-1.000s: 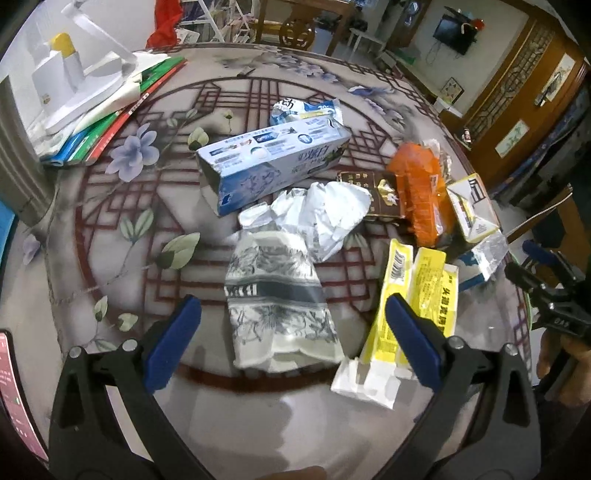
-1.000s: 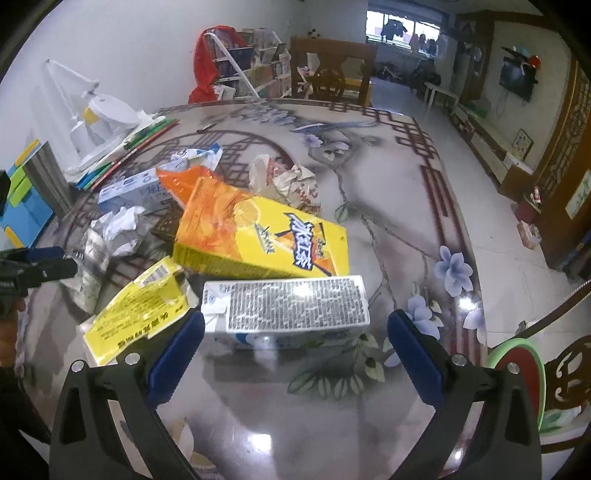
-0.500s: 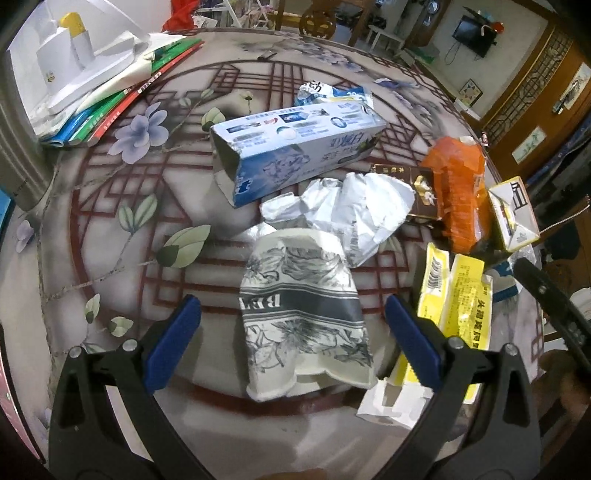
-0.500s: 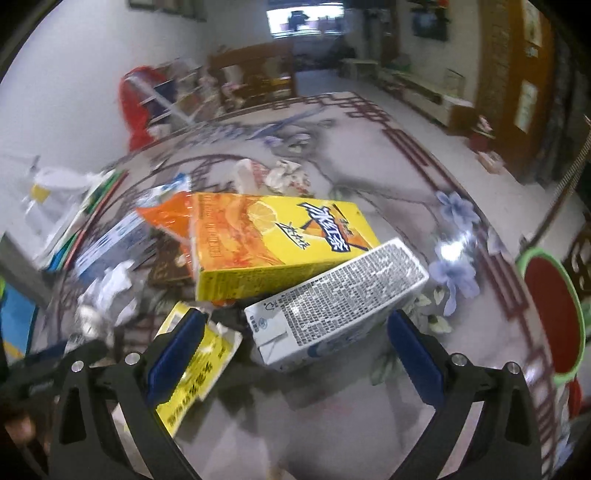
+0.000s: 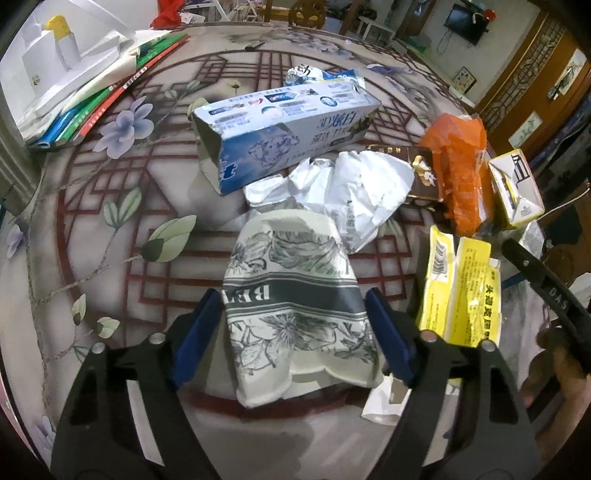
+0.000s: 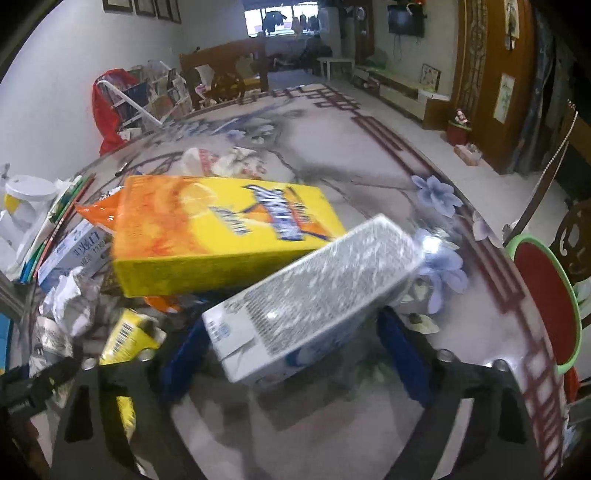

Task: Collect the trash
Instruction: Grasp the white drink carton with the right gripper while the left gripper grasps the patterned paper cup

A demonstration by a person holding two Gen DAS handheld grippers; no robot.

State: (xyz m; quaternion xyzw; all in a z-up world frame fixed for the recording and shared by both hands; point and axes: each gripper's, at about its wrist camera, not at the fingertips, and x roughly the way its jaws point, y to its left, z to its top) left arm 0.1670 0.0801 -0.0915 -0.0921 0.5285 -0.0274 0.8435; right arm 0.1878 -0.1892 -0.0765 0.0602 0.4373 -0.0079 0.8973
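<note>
The left gripper (image 5: 295, 328) is closing, its blue pads (image 5: 197, 332) on either side of a crushed paper cup (image 5: 295, 295); the pads sit right at the cup's flanks, but I cannot tell if they already press. The cup is flattened, off-white with grey printed flowers and a dark band, its open mouth toward six o'clock. At twelve o'clock from it lies crumpled white paper (image 5: 354, 188), and beyond that a long blue-and-white cardboard box (image 5: 280, 133) with one end torn open. At three o'clock lie yellow printed wrappers (image 5: 458, 291), flat and glossy. At one o'clock sit a dark brown packet (image 5: 421, 170), crinkled orange plastic (image 5: 461, 166) and a small yellow-and-white carton (image 5: 515, 192). Books and white plastic pieces (image 5: 74, 85) are stacked at ten o'clock.

The right gripper (image 6: 295, 350) is also closing, around a white drink carton (image 6: 314, 295) covered in fine grey print, lying slanted between the blue pads; the view is blurred and contact cannot be made out. Just behind it, at eleven o'clock, lies a yellow-and-orange juice carton (image 6: 221, 243), rectangular and glossy.

All the litter rests on a round table (image 5: 110, 258) with a shiny top printed in red lattice, pale flowers and green leaves. Around it the room has light floor tiles (image 6: 443, 133), dark carved wooden furniture (image 6: 225, 74) and a wall television (image 6: 405, 22).
</note>
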